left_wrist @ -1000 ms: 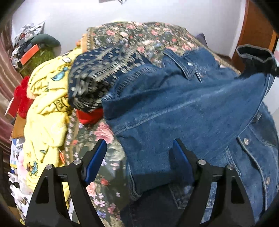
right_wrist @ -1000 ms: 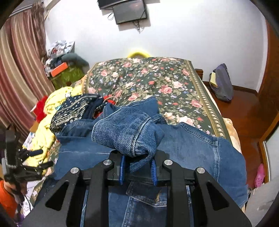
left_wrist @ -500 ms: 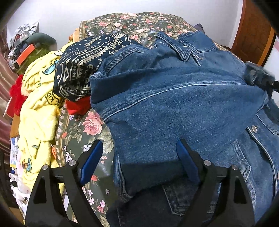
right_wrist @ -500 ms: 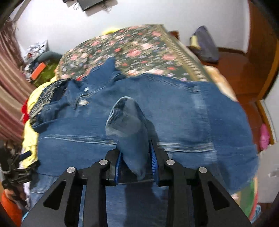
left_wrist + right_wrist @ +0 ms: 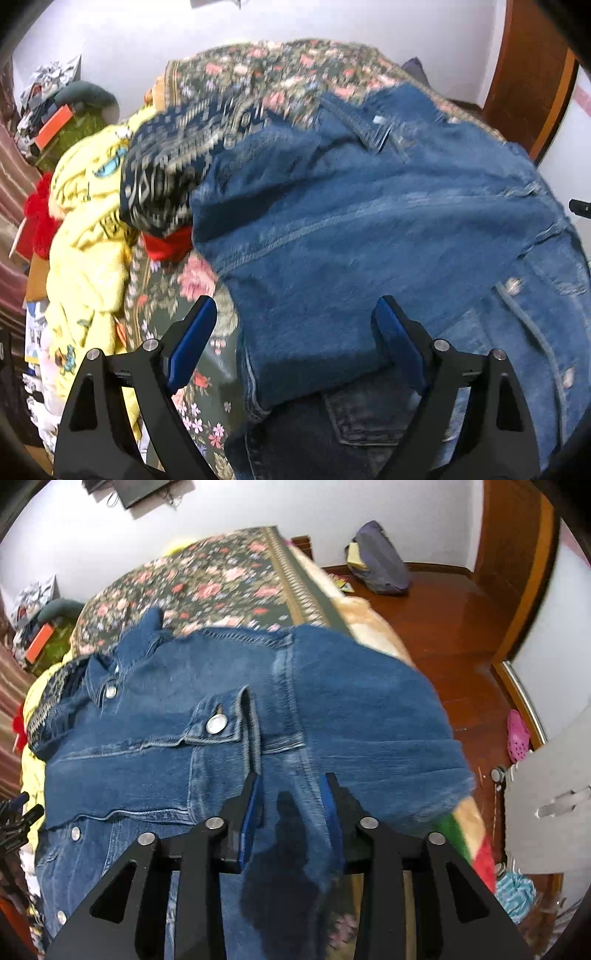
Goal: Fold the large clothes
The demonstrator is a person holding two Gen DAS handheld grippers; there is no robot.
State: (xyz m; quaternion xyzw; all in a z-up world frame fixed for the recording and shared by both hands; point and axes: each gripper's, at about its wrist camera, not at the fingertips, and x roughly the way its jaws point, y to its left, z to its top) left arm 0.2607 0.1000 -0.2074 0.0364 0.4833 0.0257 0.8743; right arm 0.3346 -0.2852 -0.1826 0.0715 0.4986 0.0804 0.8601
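Right wrist alone shows floor (image 5: 443, 635) — both tongs (image 5: 291, 794) (image 5: 291, 325) unclenched over denim jacket (image 5: 369, 240), right's just widening.

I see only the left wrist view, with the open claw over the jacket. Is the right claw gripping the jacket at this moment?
Observer: No. The right claw is open above the denim jacket. Its jaws have just been opening, and the pads press on nothing.
Operator: What is just ahead of it?
Observer: A chest pocket flap facing up, closed with a metal button.
Operator: Is anything on the floor on that side?
Observer: Yes, a pink shoe lies on the wooden floor beside the bed.
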